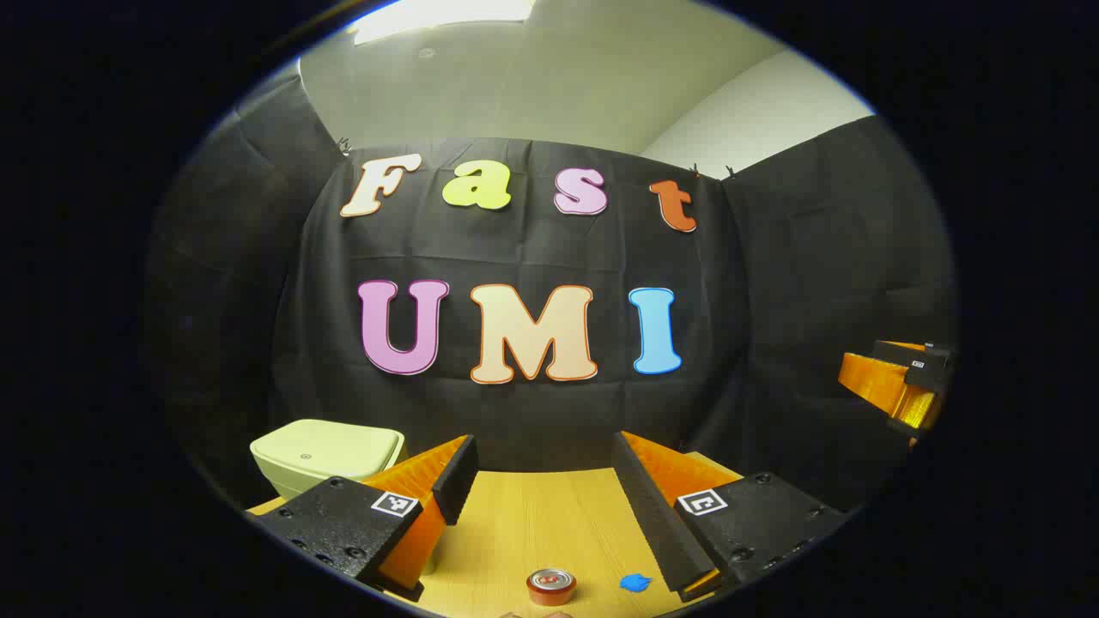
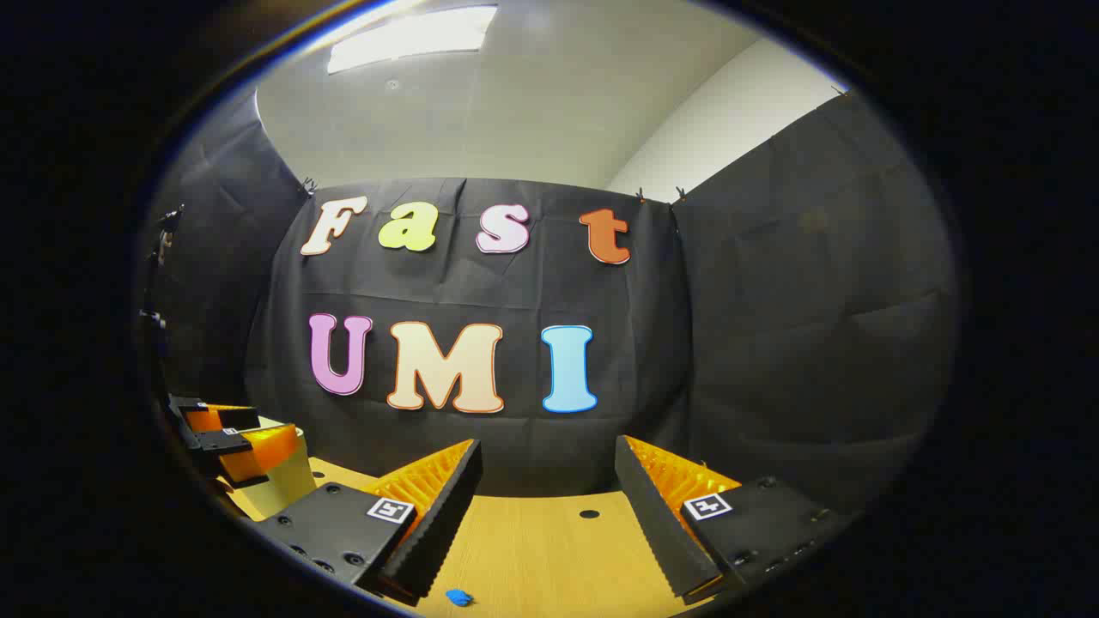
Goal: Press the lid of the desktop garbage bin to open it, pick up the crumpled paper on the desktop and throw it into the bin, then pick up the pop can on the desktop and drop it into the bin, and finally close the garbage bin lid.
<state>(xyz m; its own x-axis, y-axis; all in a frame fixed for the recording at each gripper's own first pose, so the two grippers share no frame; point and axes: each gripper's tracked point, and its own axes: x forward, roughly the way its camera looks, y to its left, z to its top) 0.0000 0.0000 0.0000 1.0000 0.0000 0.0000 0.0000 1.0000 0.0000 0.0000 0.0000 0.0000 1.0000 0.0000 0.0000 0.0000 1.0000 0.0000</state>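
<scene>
I am holding the left claw (image 1: 545, 506) released above the wooden worktop (image 1: 532, 524), fingers spread wide with nothing between them. The garbage bin (image 1: 330, 451) is sitting at the far left of the worktop, lid shut and lying flat, its long side running left to right. The pop can (image 1: 550, 586) is standing upright below the fingers, top facing up. The blue crumpled paper (image 1: 635, 583) is lying just to its right. I am keeping the right claw (image 2: 547, 515) released too, over bare worktop, with the paper near its left finger.
</scene>
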